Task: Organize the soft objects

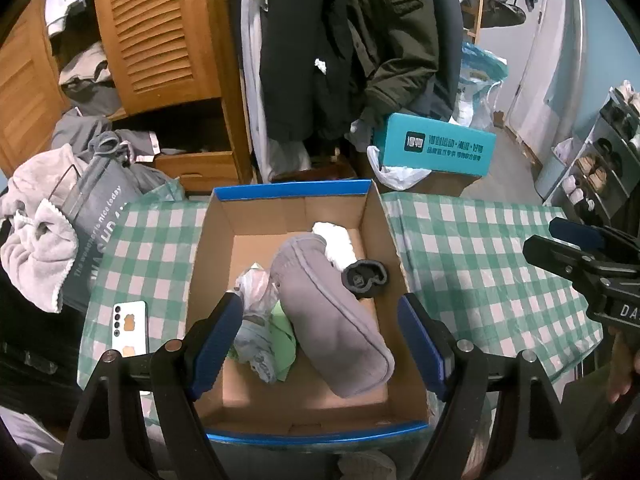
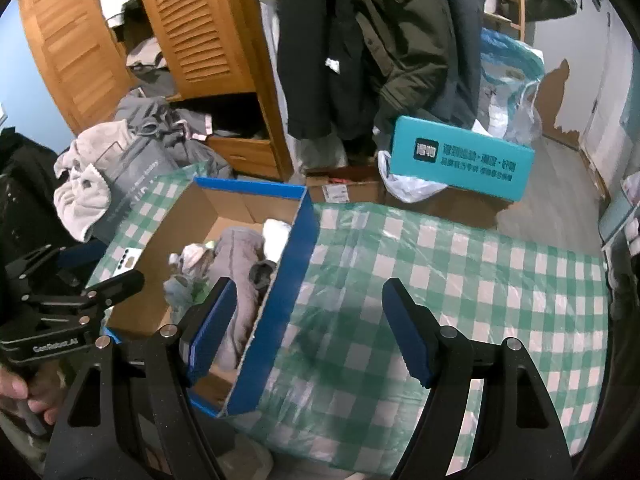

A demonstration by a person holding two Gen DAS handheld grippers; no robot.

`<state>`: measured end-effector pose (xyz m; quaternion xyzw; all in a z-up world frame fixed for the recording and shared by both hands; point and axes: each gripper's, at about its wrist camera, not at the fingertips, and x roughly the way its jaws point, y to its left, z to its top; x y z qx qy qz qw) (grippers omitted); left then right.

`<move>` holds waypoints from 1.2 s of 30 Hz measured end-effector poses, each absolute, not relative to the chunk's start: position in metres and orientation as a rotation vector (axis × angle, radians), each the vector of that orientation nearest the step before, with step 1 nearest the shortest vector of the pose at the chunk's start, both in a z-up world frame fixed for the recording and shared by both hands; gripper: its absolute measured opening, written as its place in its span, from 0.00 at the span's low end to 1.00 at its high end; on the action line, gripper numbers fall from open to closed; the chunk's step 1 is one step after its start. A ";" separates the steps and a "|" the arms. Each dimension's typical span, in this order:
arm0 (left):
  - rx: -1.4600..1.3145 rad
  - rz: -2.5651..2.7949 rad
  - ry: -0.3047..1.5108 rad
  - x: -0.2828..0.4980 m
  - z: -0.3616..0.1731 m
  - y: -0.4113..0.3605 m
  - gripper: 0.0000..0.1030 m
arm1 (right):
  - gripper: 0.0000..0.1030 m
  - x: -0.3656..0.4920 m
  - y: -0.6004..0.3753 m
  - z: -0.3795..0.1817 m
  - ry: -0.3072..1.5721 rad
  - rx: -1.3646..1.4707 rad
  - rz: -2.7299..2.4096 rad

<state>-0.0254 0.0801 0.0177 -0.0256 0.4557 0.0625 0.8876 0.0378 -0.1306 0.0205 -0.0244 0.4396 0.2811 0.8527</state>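
Observation:
A cardboard box (image 1: 218, 240) with a blue rim stands on the green checked tablecloth (image 1: 480, 260). In it lie a grey rolled garment (image 1: 332, 316), a white cloth (image 1: 336, 240), a dark rolled sock (image 1: 364, 274), a pale plastic-like bundle (image 1: 252, 288) and a green cloth (image 1: 282, 340). My left gripper (image 1: 320, 344) is open and empty above the box's near end. My right gripper (image 2: 308, 332) is open and empty over the box's right wall (image 2: 280, 300) and the cloth (image 2: 460, 280). The right gripper also shows in the left wrist view (image 1: 580, 256).
A white phone (image 1: 130, 326) lies on the cloth left of the box. A grey bag with towels (image 1: 80, 216) stands at the table's left edge. Behind are a wooden wardrobe (image 1: 160, 32), hanging coats (image 1: 340, 40) and a teal box (image 1: 434, 146). A shoe rack (image 1: 600, 160) is at right.

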 end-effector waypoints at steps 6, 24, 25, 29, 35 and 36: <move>-0.037 0.125 0.969 -0.023 0.013 0.074 0.78 | 0.73 0.042 -0.135 0.016 0.940 -0.036 0.579; -0.045 0.139 0.978 -0.027 0.013 0.075 0.78 | 0.73 0.040 -0.136 0.021 0.923 -0.039 0.585; -0.045 0.140 0.978 -0.027 0.013 0.076 0.78 | 0.73 0.040 -0.136 0.021 0.923 -0.038 0.584; -0.042 0.148 0.978 -0.028 0.013 0.075 0.78 | 0.73 0.040 -0.136 0.021 0.926 -0.039 0.586; -0.044 0.148 0.982 -0.027 0.013 0.077 0.78 | 0.73 0.041 -0.136 0.021 0.928 -0.041 0.587; -0.045 0.147 0.982 -0.027 0.013 0.077 0.78 | 0.73 0.041 -0.137 0.022 0.929 -0.041 0.586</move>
